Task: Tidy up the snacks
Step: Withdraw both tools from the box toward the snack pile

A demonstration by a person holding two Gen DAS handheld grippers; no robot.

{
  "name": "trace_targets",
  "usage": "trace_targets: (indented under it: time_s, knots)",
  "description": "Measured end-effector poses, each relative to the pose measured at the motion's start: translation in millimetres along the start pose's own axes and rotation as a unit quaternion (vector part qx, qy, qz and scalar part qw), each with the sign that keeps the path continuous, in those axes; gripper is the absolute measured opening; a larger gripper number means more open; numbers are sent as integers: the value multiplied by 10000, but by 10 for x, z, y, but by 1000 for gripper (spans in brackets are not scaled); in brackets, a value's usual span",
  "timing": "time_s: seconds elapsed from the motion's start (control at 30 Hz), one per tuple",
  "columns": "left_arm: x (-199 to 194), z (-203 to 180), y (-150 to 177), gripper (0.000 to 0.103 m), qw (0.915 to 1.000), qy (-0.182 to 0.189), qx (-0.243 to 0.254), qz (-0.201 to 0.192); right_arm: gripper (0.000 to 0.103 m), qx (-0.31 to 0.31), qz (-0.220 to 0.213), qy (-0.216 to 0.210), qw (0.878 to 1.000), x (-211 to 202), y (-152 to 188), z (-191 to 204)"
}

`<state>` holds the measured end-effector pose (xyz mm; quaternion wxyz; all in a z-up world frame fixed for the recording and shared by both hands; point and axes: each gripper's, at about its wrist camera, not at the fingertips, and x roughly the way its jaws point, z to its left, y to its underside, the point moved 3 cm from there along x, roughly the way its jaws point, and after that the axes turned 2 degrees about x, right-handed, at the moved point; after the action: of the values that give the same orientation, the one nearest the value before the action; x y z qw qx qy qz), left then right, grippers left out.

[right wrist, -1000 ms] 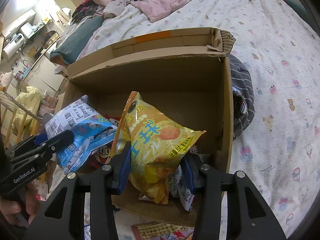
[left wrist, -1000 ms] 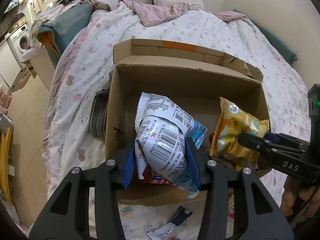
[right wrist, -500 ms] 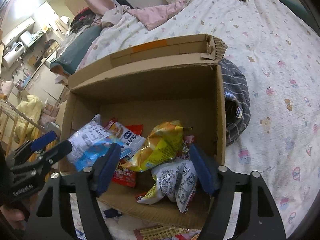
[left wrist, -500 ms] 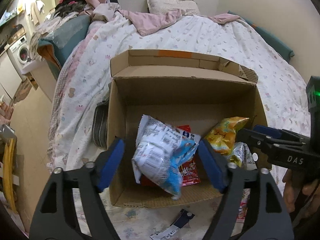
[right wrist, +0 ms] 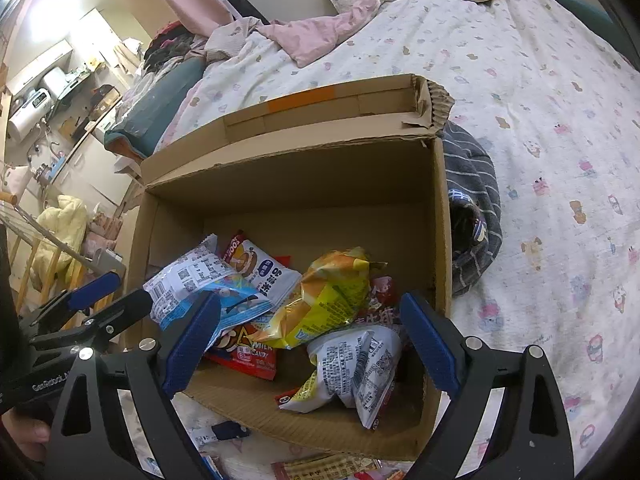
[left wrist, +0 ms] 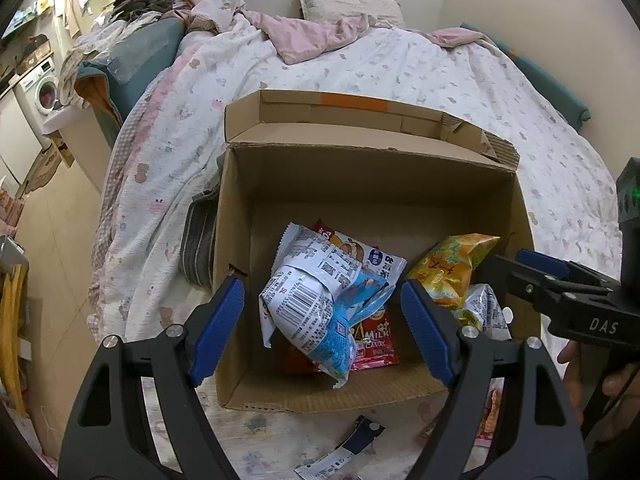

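Resting on: bed carries the cardboard box, open side up so packets can be dropped straight in
Box: near wall low, far flap folded back — keeps the mouth clear for both hands
Blue-white packet: lies loose in the box on a red candy packet, touched by neither pad
Yellow packet: slumped mid-box over other packets, also free
White packet: at the near right corner of the box
Left hand-held gripper: jaws wide, nothing held, hovering over the box above the blue-white packet
Right hand-held gripper: jaws opening, nothing pressed between them — yellow packet lies below, apart
Loose wrappers: on the bed just outside the near wall, likely next to go in
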<state>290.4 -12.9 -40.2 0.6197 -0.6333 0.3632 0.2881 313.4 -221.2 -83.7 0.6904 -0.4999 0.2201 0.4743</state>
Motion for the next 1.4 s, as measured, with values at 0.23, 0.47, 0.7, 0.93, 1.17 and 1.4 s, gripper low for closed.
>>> trace_targets:
  time_s: [0.23,0.47,0.7,0.93,1.17,1.4]
  knots:
    - [-92,-4,11,78,9999,-17,3,-123,93,-29,-118,-42,9999,-96,-10,75]
    - [-318,60,43,78,9993,84,-270,-227,94,263,-299,-143,9991,-284,40,39]
    - [-638,83,174,80,9985,-15,-272,-470,98,324,-352,-230,9986,-535,187,56]
    - [-768,127,544,86,9991,108,-385,-138,99,256,-312,-136,9991,-761,499,103]
    - [-852,275,1019,86,9978,26,-622,232,99,285,-166,-12,9995,-954,941,141]
    - [-655,258,1511,86,9909,297,-737,1091,99,435,18,253,9987,-941,1180,-45]
